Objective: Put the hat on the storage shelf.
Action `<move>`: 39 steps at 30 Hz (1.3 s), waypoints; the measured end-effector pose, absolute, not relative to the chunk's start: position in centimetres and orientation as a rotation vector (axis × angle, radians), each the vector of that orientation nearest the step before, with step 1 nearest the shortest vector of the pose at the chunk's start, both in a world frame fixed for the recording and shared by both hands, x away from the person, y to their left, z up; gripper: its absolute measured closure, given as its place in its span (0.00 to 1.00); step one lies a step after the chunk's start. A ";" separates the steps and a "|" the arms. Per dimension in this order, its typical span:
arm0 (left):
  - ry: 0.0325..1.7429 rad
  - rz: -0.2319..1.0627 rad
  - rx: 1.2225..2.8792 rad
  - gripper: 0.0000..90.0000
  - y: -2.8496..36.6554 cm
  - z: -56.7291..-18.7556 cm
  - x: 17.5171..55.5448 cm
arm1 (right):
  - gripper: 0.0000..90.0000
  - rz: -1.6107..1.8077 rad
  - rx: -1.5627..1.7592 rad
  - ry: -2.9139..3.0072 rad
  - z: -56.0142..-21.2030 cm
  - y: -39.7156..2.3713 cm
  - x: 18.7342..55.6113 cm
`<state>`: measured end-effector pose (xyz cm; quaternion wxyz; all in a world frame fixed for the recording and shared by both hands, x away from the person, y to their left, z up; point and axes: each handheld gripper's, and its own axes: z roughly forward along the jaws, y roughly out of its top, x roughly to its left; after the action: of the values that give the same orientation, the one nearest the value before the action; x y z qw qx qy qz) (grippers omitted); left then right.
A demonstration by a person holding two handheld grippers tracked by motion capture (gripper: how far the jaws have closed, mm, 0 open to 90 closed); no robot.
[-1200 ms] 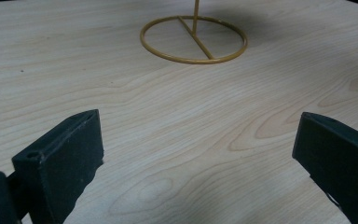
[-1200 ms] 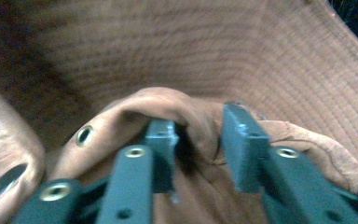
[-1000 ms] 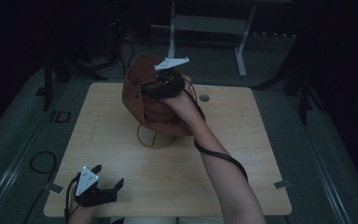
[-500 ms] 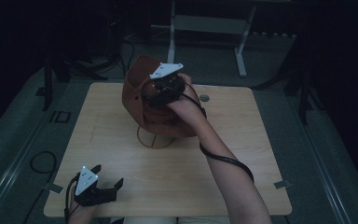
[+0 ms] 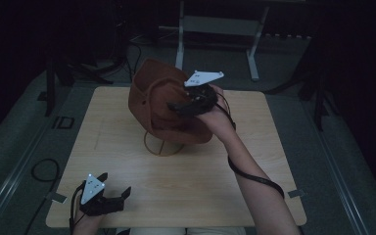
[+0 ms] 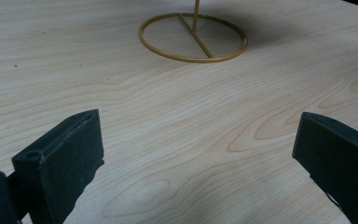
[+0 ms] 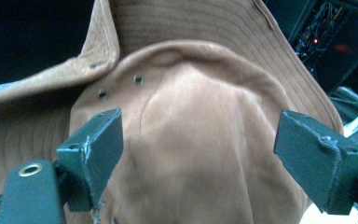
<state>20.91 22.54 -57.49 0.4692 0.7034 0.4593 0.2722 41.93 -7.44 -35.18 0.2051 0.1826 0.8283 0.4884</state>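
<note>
A brown brimmed hat (image 5: 156, 105) (image 7: 196, 130) sits tilted on a gold wire stand, whose ring base (image 5: 161, 147) (image 6: 193, 37) rests mid-table. My right gripper (image 5: 176, 106) (image 7: 198, 140) hovers at the hat's right side, pointing at the crown. Its jaws have just been opening and now stand wide. The crown bulges in front of them and the pads do not press on it. Near the front left corner of the wooden table (image 5: 200, 186), my left gripper (image 5: 115, 185) (image 6: 198, 149) rests open over bare wood, aimed toward the stand.
A pale metal frame (image 5: 215, 24) stands on the floor behind the table. A cable loop (image 5: 44, 171) lies on the floor at the left. The surroundings are dark. Bare tabletop stretches in front of the stand and to the right.
My right hand has drawn back to the right and toward the near side, off the hat's crown. The hat stays on its stand. The left gripper has kept still.
</note>
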 end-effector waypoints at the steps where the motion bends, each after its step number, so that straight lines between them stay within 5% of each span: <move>1: 1.125 0.665 1.725 0.03 22.5 -57.5 20.9 | 0.17 1.359 0.531 2.311 -35.4 -8.0 41.8; 24: 1.123 0.694 1.718 0.03 22.6 -57.7 21.2 | 0.17 1.410 0.766 2.238 -41.3 -18.8 39.5; 39: 1.128 0.688 1.719 0.03 22.5 -57.7 21.3 | 0.17 1.373 0.889 2.261 -48.9 -23.6 36.6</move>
<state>21.26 22.51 -57.74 0.4677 0.7009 0.4599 0.2803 36.57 -23.56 -48.92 0.1744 0.3138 0.7978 0.4844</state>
